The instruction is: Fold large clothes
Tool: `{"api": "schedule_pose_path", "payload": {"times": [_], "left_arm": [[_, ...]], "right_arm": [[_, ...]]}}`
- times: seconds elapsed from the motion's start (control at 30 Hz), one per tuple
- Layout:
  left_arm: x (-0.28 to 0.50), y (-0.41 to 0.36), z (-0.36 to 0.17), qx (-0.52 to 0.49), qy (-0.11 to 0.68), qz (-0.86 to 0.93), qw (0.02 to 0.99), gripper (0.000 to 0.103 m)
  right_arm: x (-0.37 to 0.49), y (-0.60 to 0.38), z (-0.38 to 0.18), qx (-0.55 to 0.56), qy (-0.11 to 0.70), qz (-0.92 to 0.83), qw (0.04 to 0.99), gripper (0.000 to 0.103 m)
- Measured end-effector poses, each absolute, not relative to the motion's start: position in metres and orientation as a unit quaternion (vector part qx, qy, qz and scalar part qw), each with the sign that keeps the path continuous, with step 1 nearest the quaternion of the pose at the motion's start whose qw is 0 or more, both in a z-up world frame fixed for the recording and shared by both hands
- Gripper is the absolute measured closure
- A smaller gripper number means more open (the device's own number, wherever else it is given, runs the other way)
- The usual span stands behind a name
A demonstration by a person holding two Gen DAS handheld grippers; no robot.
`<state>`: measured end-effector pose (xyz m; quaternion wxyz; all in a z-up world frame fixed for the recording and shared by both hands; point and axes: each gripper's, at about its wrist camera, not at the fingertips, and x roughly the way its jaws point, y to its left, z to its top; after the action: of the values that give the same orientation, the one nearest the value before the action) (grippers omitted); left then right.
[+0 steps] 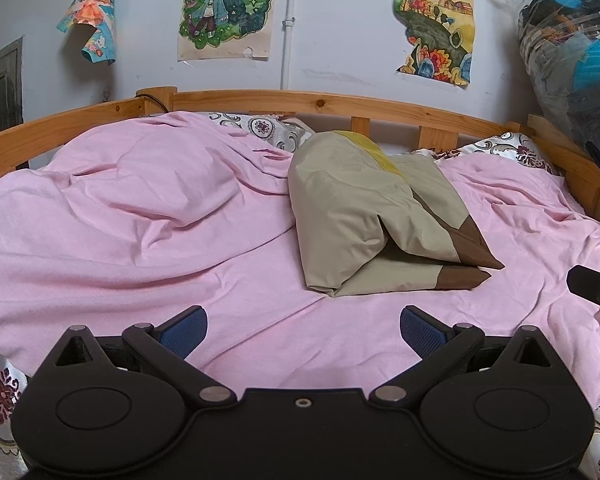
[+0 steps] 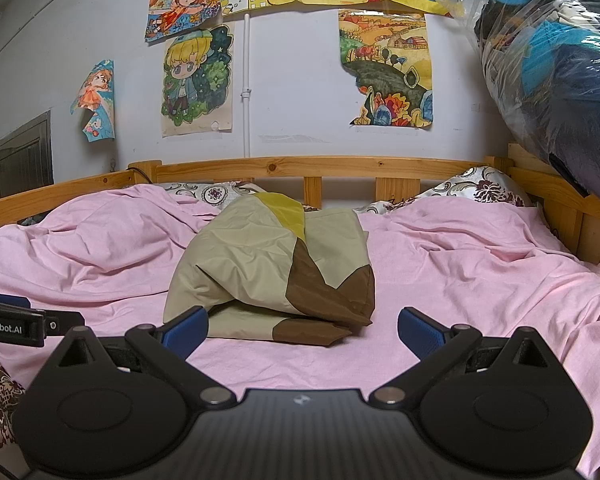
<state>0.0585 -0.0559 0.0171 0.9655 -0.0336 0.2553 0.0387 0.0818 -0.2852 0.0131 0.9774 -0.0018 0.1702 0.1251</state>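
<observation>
On the rumpled pink bed sheet (image 2: 460,280) lies a folded beige-and-brown garment (image 2: 276,276), untouched by left gripper (image 1: 303,330) and right gripper (image 2: 302,330), jaws apart.

**Two black hand-held grippers with blue pads**

The left hand-held gripper (image 1: 303,330) has a smooth matte black body with two round raised discs at 8 and 4 o'clock, a small screw hole at centre, and silver pivot pins on angled black link arms. Its fingertips (image 1: 186,330) carry blue ribbed pads. The right hand-held gripper (image 2: 303,330) matches, though its centre plate is finely ribbed and bears a small white logo. White lettering ending "enRobot.AI" marks the left unit's side.
</observation>
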Motion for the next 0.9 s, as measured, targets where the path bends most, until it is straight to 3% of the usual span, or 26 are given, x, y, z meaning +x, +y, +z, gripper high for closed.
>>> {"api": "schedule_pose_path", "payload": {"times": [0.9], "left_arm": [[0.0612, -0.0587, 0.018, 0.002, 0.28, 0.073, 0.957, 0.001]], "right_arm": [[0.0815, -0.2846, 0.0132, -0.002, 0.17, 0.125, 0.977, 0.0]]}}
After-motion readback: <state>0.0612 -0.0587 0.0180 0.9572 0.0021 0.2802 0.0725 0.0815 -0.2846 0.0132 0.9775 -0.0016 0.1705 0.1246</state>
